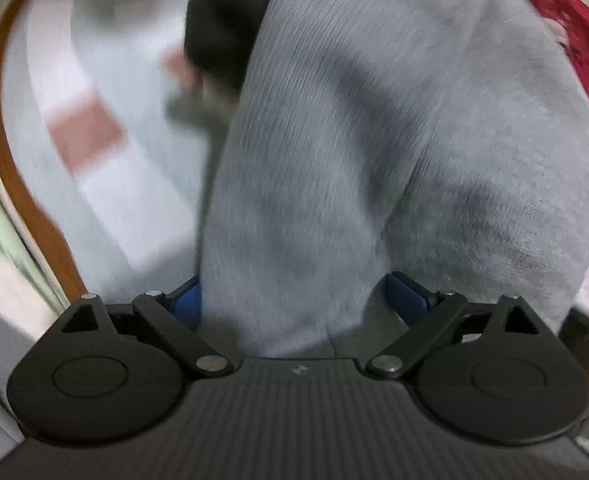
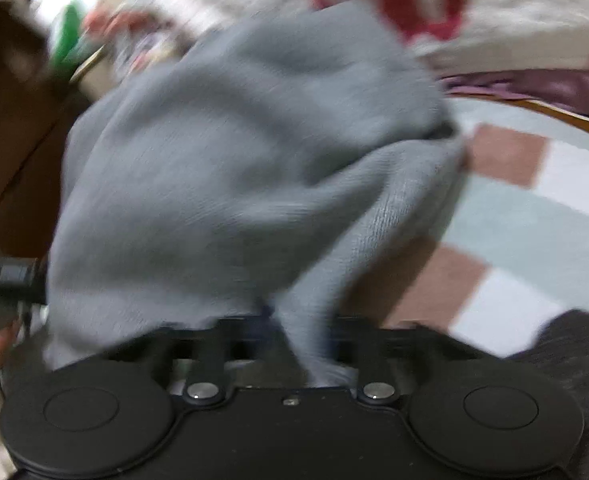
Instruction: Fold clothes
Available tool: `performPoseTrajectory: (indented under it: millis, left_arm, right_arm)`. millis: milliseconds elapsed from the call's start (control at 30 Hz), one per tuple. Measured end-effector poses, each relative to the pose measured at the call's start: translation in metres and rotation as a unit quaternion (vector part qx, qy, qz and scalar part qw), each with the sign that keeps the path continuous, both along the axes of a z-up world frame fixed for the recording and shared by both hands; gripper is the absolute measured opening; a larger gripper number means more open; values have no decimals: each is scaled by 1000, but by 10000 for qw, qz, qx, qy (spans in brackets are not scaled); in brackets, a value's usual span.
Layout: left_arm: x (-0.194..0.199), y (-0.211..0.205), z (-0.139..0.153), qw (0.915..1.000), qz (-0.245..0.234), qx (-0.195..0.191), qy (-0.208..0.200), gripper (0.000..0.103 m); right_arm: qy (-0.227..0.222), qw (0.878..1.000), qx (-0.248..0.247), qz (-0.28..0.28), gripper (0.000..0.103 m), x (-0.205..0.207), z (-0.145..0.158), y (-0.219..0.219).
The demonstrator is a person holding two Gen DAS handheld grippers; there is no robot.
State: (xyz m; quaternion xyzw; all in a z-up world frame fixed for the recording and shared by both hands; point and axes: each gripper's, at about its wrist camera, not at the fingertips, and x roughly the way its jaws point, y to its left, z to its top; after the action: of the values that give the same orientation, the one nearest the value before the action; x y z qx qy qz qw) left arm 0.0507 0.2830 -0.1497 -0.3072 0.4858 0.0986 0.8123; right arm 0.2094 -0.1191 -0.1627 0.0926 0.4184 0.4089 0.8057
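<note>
Although both views are blurred, no brand or readable writing shows anywhere, only a small pale mark on the left gripper (image 1: 290, 300) body. One grey knitted garment (image 1: 394, 140) fills both views and hides most fingertips. Its fabric runs between the left jaws, which stand spread wide, blue pads (image 1: 404, 294) apart from each other. The right gripper (image 2: 294, 324) has its jaws pressed together, pinching a fold of the garment. Below lies a checked cover (image 2: 534, 220) in pale blue, white and pink. One red-patterned blanket (image 2: 494, 8) lies beyond.
</note>
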Motion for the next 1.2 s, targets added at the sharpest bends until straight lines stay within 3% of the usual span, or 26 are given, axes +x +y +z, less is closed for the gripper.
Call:
performPoseTrajectory:
  millis: [33, 67, 100, 167, 333, 467, 533, 600, 633, 700, 800, 933, 1000, 1100, 1200]
  left_arm:
    - [-2, 0, -3, 9997, -58, -225, 7, 80]
    - [-4, -3, -2, 9993, -222, -284, -18, 55]
    - [-6, -6, -1, 9987, -386, -343, -44, 38]
    - [-10, -17, 6, 9963, -776, -342, -122, 29]
    - [-22, -47, 32, 9855, -1488, -532, -623, 27]
    - [-24, -70, 46, 9775, -1786, -605, -941, 26]
    - [-23, -88, 49, 9754, -1986, -74, -957, 26]
    - [-23, -114, 46, 9701, -2055, 1007, -805, 27]
    - [-23, -121, 43, 9681, -2016, 1312, -696, 27]
    - [-21, -122, 29, 9733, -1786, 1382, -407, 29]
    - [-26, -112, 20, 9797, -1500, 1268, -389, 26]
    - [-30, -120, 28, 9736, -1722, 1422, -480, 22]
    - [-33, -124, 40, 9751, -1728, 1213, -675, 21]
    - [-39, -121, 67, 9788, -1612, 564, -1134, 21]
    - [-42, -135, 103, 9696, -1923, 429, -1453, 21]
  right_arm:
    - [-37, 9999, 14, 147, 13, -8, 3, 5]
    - [-46, 9996, 113, 246, 12, -16, 9, 7]
    - [-52, 9992, 218, 340, 12, -25, 15, 10]
    - [-25, 9976, 479, 497, 12, -41, 30, 12]
    - [-41, 9910, 1087, 786, 11, -72, 72, 7]
    - [-89, 9881, 1293, 831, 11, -80, 88, -5]
    - [-95, 9893, 1259, 730, 11, -82, 92, -10]
    - [-75, 9904, 1229, 634, 11, -84, 95, -16]
    - [-105, 9912, 1177, 588, 11, -84, 95, -17]
    - [-148, 9929, 1057, 523, 11, -85, 93, -17]
    - [-79, 9947, 939, 407, 11, -90, 85, -23]
    - [-143, 9969, 754, 187, 11, -89, 76, -26]
    - [-158, 9969, 772, 58, 11, -85, 75, -25]
    - [-54, 9900, 1407, 48, 11, -82, 86, -29]
    - [-157, 9853, 1699, 58, 11, -82, 111, -38]
